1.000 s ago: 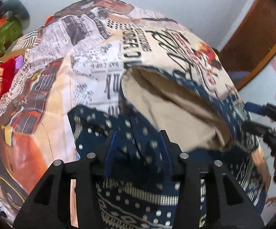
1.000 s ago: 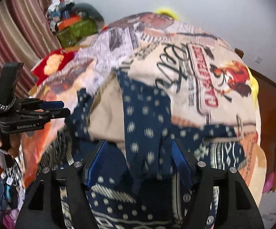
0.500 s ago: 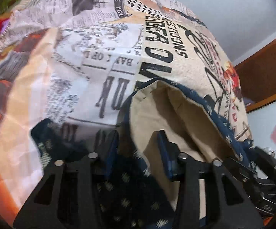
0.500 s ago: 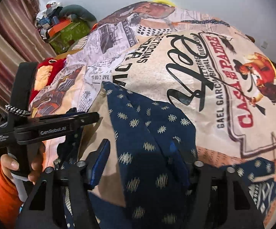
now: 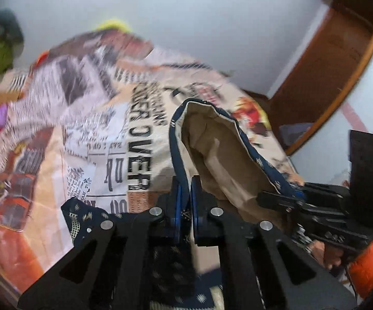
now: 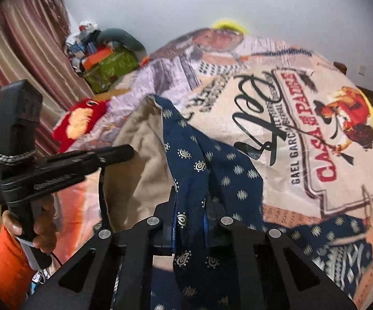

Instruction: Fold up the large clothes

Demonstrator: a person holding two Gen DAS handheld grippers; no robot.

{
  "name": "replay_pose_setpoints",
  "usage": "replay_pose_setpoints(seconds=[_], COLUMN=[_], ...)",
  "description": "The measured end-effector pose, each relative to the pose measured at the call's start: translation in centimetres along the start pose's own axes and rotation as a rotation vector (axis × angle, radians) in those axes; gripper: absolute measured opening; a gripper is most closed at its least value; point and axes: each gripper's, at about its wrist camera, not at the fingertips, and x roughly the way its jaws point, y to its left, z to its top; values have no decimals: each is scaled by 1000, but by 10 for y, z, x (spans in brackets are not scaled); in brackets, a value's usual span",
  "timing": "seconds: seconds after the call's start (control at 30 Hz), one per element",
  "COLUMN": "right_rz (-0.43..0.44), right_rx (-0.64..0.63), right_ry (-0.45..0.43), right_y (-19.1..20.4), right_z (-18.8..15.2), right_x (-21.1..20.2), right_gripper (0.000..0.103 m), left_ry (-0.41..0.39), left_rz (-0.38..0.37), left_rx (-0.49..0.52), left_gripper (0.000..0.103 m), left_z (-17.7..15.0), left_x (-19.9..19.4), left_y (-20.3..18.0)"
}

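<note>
My left tongs (image 5: 184,201) have just been closing and now pinch the dark-blue edge band of the garment (image 5: 227,160), the band running up and away from their tips over the bed cover (image 5: 57,155). From that pinch the garment stretches to the right as a raised loop, its tan lining facing me, and comes down at my right tongs (image 5: 279,201), which sit just beside and slightly ahead of the left pair. Seen from the right wrist camera, the right tongs (image 6: 190,217) have also just been closing and now clamp a fold of the blue patterned cloth (image 6: 212,170), which rises straight ahead of them; the left tongs (image 6: 124,152) are close on their left, touching the tan side. So the held edge lies crosswise between the two pairs, both equally near it. I judge the coming fold depends on keeping that span taut and level, with the bulk of the garment hanging below and toward me.
</note>
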Motion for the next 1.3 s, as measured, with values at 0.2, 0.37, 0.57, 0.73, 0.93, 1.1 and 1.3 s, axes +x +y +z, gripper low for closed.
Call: replay_pose_setpoints(seconds=[0.2,0.37,0.57,0.73,0.93,1.1,1.3], right_rz=[4,-12,-35,-45,-66,-83,-83], right_rx=[-45,-84,-72,-68,-88,-122,-135], right_ry=[-28,7,74,113,143,165,182], right_y=[17,28,26,20,19,20,20], right_z=[-33,-77,-120,-141,-154,-157,-160], right_x=[-55,-76,-71,-68,-68,-67,-64], right_gripper=[12,12,12,12,12,12,12], left_ry=[-49,18,134,158,138,153,140], left_rz=[-35,44,60,30,-50,-116,-156], left_rx=[102,159,89,-14,-134,-240,-297], left_gripper=[6,6,6,31,54,56,56], left_z=[-33,-74,-107,-120,-108,-89,-72], left_x=[-59,-66,-55,-58,-52,-30,-11], left_y=[-32,-41,-28,-17,-14,-11,-10])
